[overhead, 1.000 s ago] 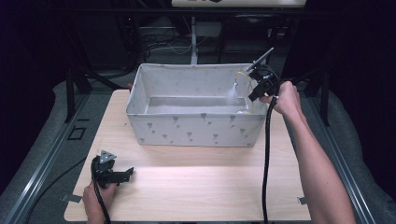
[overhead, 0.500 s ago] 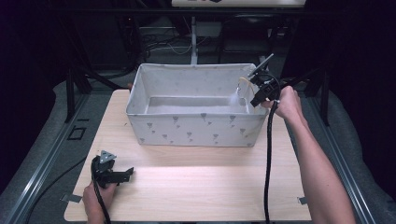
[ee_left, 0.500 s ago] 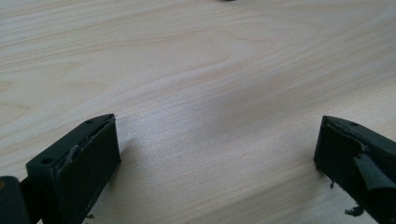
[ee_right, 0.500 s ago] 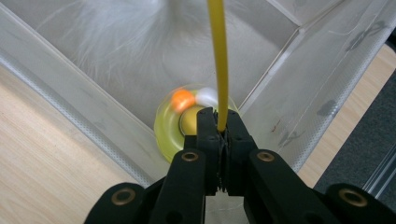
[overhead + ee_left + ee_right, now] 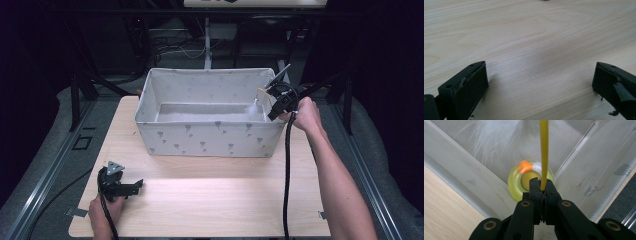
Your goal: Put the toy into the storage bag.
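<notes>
While your right gripper (image 5: 278, 106) hangs over the right end of the fabric bin (image 5: 210, 137) in the high view, at about two o'clock from the middle of the desk (image 5: 210, 200), your left gripper (image 5: 120, 186) rests low on the wood near seven o'clock, well apart from the bin. A pale feathery shape shows just off the right gripper's tips, inside the bin's right end. In the left gripper view your jaws stand wide apart with bare desk (image 5: 536, 50) between them and nothing held. In the right gripper view your jaws are pressed together on a thin yellow stick (image 5: 544, 152) that runs straight up toward twelve o'clock; white feathers (image 5: 496, 137) spread at eleven o'clock, and a yellow ring (image 5: 515, 183) with an orange and a white bead sits just beyond the tips, in the corner of the bin (image 5: 596, 165). This looks like a feather wand toy being lowered into the bin. Next you would likely need to bring it down to the bin's floor and part the right jaws to let the stick go.
</notes>
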`<state>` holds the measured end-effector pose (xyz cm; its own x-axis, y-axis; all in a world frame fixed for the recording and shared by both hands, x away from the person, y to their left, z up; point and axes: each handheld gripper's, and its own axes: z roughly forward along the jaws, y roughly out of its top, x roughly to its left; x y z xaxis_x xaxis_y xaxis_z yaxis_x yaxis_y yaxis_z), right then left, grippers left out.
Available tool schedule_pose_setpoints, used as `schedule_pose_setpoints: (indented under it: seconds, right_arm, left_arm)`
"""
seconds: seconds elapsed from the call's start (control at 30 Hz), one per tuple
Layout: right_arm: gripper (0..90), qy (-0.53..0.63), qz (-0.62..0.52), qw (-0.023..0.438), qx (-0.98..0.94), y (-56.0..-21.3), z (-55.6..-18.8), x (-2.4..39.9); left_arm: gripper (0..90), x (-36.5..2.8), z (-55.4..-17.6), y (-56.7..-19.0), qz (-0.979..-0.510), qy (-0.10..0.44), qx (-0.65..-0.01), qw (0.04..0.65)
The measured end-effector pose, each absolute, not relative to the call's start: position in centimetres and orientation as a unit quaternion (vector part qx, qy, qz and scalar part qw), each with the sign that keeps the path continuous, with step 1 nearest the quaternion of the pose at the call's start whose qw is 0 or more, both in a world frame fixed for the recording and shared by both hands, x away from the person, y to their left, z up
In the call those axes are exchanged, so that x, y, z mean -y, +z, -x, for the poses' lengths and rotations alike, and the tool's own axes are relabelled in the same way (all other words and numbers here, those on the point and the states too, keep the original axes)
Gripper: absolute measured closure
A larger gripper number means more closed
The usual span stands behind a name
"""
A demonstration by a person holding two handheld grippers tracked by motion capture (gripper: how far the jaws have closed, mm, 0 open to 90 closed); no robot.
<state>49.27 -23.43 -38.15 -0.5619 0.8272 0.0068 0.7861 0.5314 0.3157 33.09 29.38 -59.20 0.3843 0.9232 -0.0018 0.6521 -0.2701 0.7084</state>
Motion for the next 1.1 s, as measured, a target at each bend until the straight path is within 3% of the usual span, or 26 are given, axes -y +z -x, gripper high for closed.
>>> schedule_pose_setpoints:
  seconds: [0.73,0.93,1.1]
  right_arm:
    - [87.5,0.112,-0.472,0.042,-0.874,-39.7,-49.9,23.8]
    - [86.3,0.126,-0.475,0.044,-0.87,-39.1,-49.8,24.1]
    - [80.2,0.157,-0.475,0.053,-0.864,-37.4,-49.2,24.4]
  left_arm:
    - [0.2,-29.4,-33.1,-59.2,-0.769,0.211,-0.513,0.318]
    - [0.2,-29.4,-33.1,-59.2,-0.769,0.211,-0.513,0.318]
    - [0.2,-29.4,-33.1,-59.2,-0.769,0.211,-0.513,0.318]
